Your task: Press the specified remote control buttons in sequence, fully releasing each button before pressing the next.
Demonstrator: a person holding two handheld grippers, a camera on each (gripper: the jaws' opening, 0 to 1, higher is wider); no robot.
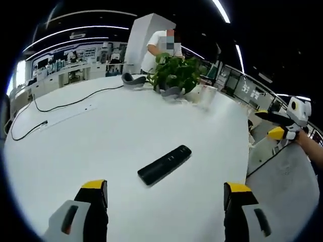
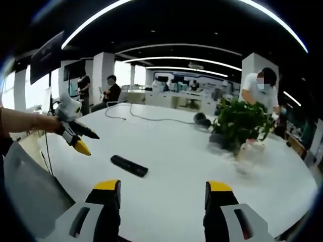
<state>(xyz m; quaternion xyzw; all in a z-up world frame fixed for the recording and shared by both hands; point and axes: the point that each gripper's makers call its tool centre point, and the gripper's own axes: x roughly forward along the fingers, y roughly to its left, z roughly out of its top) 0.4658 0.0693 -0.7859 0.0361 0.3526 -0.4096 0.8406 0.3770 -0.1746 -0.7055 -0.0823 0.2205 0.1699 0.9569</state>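
Hovering wide apart (nothing held): both grippers, left (image 1: 166, 199) & right (image 2: 162, 199), above remote (image 1: 164, 164).

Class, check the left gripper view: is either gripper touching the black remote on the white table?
No: the remote lies alone on the table, ahead of the open left gripper.

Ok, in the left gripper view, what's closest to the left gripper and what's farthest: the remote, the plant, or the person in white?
From the left gripper, whose jaws are open at the bottom of its own view:
1. The black remote, flat on the white table, just ahead of the jaws.
2. The green plant, at the table's far edge.
3. The person in white, standing behind the plant.
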